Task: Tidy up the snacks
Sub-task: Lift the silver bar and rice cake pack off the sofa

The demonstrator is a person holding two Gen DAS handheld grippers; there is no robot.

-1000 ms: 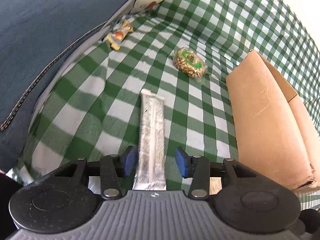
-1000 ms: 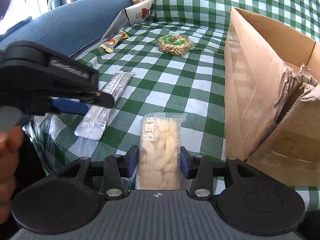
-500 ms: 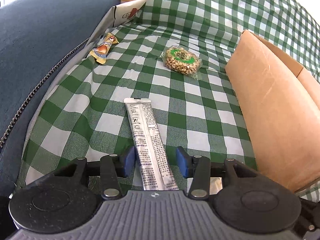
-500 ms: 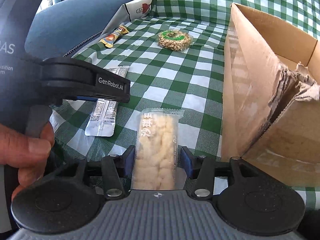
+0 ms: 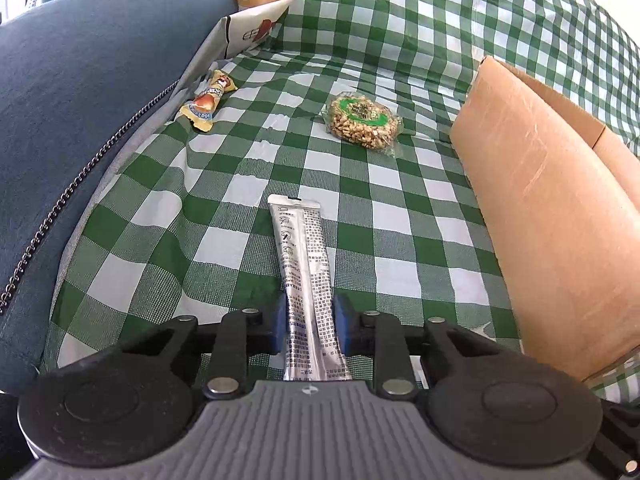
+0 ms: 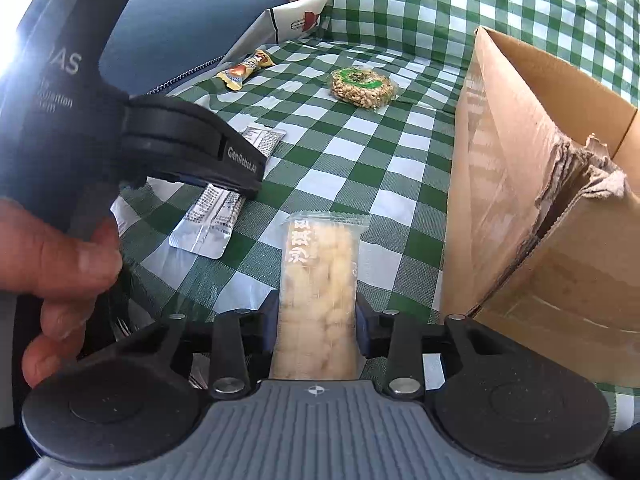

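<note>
My left gripper (image 5: 310, 326) is shut on a long silver snack stick (image 5: 304, 264), which points forward over the green checked cloth; the stick also shows in the right wrist view (image 6: 218, 208) under the left gripper's body. My right gripper (image 6: 317, 322) is shut on a clear pack of pale puffed rice snack (image 6: 318, 280), held just left of the open cardboard box (image 6: 540, 184). The box also shows in the left wrist view (image 5: 552, 216) at the right.
A round peanut cake in clear wrap (image 5: 362, 122) and a small orange candy bar (image 5: 208, 100) lie farther back on the cloth. A blue cushion (image 5: 80, 92) and a white patterned cushion (image 5: 256, 20) bound the left side.
The left gripper's jaws have closed on the silver stick. The right gripper has closed on the puffed rice pack. Both have shifted slightly forward.
</note>
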